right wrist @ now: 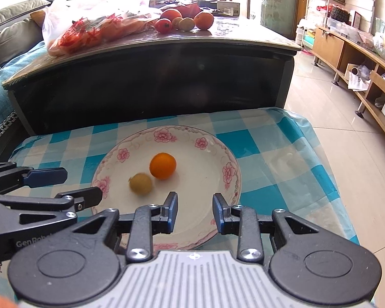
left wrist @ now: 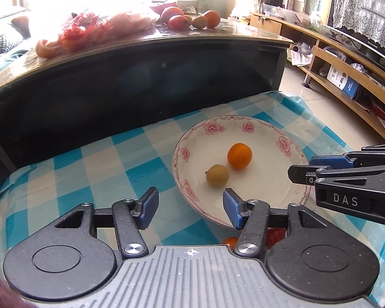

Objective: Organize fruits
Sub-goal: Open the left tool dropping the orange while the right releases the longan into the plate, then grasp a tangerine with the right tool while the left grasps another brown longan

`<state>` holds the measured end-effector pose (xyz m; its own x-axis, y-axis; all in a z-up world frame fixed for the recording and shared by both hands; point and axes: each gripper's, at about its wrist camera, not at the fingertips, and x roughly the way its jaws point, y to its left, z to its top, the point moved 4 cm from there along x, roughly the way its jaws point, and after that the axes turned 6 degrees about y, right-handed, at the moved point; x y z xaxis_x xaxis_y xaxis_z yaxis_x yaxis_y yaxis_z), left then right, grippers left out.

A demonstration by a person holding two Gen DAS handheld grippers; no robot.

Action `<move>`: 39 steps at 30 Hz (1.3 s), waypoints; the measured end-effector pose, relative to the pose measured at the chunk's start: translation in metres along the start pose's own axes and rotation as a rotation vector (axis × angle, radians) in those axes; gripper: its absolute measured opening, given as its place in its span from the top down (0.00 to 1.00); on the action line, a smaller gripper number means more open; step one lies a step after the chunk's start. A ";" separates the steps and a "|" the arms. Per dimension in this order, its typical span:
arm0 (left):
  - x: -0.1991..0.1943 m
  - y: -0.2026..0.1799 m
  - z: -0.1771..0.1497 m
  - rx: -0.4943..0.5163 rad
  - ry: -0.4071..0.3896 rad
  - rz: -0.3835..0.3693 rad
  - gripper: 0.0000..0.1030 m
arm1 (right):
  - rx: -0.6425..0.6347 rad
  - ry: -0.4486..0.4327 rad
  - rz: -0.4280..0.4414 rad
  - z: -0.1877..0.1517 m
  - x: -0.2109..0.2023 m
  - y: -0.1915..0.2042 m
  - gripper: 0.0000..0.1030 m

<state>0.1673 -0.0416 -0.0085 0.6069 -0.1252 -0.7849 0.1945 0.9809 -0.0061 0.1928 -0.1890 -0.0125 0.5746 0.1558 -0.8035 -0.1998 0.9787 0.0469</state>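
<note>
With an orange (right wrist: 163, 165) and a kiwi (right wrist: 140, 183) on the plate (right wrist: 228, 169) mid-table, more fruit (right wrist: 184, 21) waits on the far table; both left gripper (left wrist: 190, 209) and right gripper (right wrist: 195, 210) hold nothing, jaws spread.

Two fruits (right wrist: 151, 175) touching in the plate (right wrist: 225, 192), on the cloth-covered table (right wrist: 282, 159).

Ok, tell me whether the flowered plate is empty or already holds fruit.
It holds fruit: the flowered plate carries two pieces, an orange fruit and a yellow-green fruit, side by side near its middle.
</note>
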 end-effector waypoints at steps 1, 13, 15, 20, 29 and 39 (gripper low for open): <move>-0.002 0.001 -0.002 -0.002 0.000 0.000 0.38 | -0.002 -0.001 0.001 -0.002 -0.002 0.001 0.68; -0.030 0.016 -0.030 -0.034 0.013 -0.003 0.37 | -0.046 0.009 0.030 -0.027 -0.027 0.025 0.67; -0.034 0.018 -0.036 -0.036 0.020 -0.003 0.37 | -0.053 0.016 0.041 -0.033 -0.030 0.031 0.67; -0.043 0.026 -0.050 -0.054 0.032 0.003 0.37 | -0.067 0.047 0.062 -0.051 -0.034 0.044 0.67; -0.053 0.040 -0.063 -0.086 0.038 -0.003 0.36 | -0.100 0.084 0.112 -0.072 -0.037 0.071 0.67; -0.051 0.046 -0.070 -0.095 0.057 -0.013 0.35 | -0.106 0.127 0.145 -0.079 -0.020 0.088 0.62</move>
<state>0.0919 0.0201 -0.0122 0.5592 -0.1319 -0.8184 0.1263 0.9893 -0.0732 0.1007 -0.1163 -0.0388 0.4304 0.2696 -0.8615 -0.3595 0.9266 0.1104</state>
